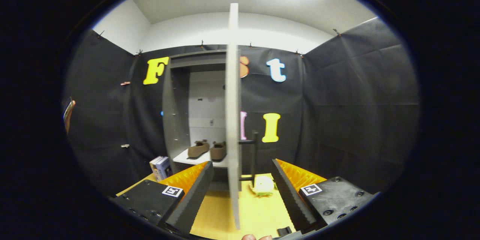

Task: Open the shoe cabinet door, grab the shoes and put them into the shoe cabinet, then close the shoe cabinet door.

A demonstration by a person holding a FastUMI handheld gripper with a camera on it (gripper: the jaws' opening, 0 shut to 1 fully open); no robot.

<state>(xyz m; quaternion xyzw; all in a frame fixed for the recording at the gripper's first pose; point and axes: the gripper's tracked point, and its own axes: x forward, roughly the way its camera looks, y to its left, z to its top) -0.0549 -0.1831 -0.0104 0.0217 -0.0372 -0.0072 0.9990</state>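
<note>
Gripper fingers stand spread wide and hold nothing, and the free edge of the open cabinet door runs upright through the gap between them without touching either one. Beyond the fingers, the shoe cabinet stands open at the far edge of the desk, and the pair of brown shoes sits side by side on its lower shelf. Opening and loading therefore look done; judging by this, only closing the door remains. A dark handle sits on the door's right face, near a pale round object on the desk.
</note>
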